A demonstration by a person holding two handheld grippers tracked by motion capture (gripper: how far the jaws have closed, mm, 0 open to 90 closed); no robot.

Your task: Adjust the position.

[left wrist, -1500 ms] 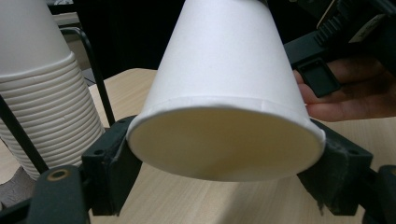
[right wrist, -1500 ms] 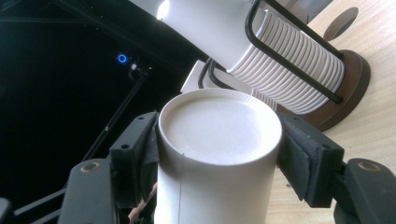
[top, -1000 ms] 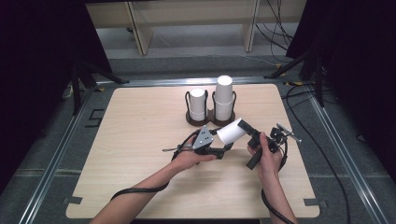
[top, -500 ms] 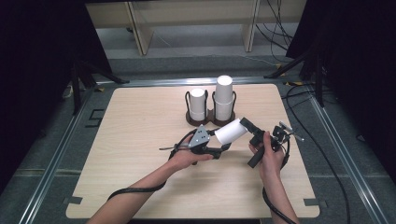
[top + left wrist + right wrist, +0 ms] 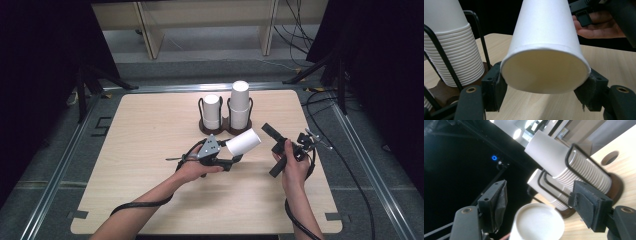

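Darkness is swallowing the room past the tabletop's (image 5: 150, 200) edges. Your left tool (image 5: 544, 100) is clamping a white paper cup (image 5: 243, 142) by its rim, above the tabletop's middle. Your right tool (image 5: 275, 150) is gaping wide and empty toward the right edge. Cup stacks (image 5: 226, 111) are filling a rack near the far edge.

Cup rack (image 5: 226, 125) on wooden table (image 5: 145, 135)
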